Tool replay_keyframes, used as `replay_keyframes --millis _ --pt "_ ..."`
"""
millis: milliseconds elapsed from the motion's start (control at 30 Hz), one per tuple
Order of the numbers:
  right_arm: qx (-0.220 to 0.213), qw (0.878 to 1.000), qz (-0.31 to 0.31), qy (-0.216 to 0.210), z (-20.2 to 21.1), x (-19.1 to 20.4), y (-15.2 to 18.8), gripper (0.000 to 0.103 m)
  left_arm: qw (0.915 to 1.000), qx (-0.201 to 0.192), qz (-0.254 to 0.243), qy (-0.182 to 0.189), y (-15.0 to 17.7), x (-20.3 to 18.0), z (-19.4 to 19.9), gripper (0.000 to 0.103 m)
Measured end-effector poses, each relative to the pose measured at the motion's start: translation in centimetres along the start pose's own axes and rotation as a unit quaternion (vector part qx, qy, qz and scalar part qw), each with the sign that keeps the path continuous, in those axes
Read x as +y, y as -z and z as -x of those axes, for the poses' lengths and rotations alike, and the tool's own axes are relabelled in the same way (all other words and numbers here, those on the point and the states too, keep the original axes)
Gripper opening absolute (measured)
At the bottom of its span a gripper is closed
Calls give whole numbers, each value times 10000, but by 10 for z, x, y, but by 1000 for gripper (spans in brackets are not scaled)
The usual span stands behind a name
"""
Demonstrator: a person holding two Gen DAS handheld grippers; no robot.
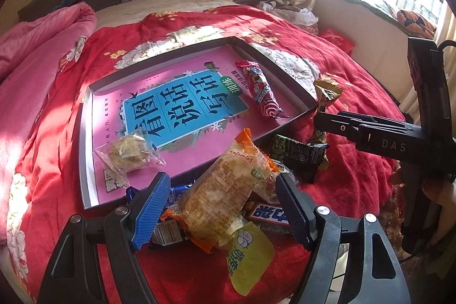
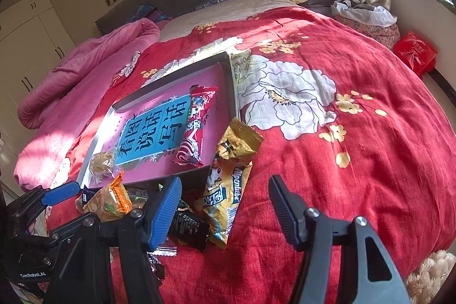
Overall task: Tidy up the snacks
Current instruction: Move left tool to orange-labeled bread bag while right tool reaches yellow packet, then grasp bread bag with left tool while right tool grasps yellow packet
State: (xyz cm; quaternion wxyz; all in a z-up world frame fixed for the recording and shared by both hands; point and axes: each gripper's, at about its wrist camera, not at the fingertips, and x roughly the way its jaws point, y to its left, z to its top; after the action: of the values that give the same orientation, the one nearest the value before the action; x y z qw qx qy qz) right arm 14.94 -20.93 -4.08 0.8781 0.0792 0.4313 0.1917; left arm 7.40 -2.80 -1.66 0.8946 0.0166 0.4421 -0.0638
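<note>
Left gripper (image 1: 222,207) spread wide, fingers (image 1: 151,210) flanking but not clamping the orange-edged pastry packet (image 1: 225,187). Packet lying on the heap on the red floral quilt (image 2: 356,161), long axis running from between the fingers up toward the shallow box lid (image 1: 85,133), far end overlapping its near rim. Right gripper (image 2: 225,207) also released, holding nothing, hovering nearer the yellow Alpenliebe bag (image 2: 225,190) and a black wrapper (image 2: 188,227). Already inside the lid: red candy stick (image 1: 262,90) and clear-bagged biscuit (image 1: 128,153). Snickers bar (image 1: 268,214), blue wrapper and green pea bag (image 1: 296,153) partly buried; full count of the heap impossible to make out.
</note>
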Motion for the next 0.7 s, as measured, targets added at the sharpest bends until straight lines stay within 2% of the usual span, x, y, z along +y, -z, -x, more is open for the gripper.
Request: replay_keyframes --millis 267,467,533,700 --pt "175 9996 -177 -155 -16 -10 -1 63 9997 91 -131 -177 -2 -3 -14 77" --pt "276 9991 -159 -287 -27 -13 -1 50 9996 192 -11 -203 -3 2 -23 77" --pt "289 9990 -82 -323 -30 -12 -2 42 9996 196 6 -227 -3 3 -25 77" --pt "409 9982 8 -440 -39 -9 -1 34 9995 212 72 -236 -4 5 -28 77"
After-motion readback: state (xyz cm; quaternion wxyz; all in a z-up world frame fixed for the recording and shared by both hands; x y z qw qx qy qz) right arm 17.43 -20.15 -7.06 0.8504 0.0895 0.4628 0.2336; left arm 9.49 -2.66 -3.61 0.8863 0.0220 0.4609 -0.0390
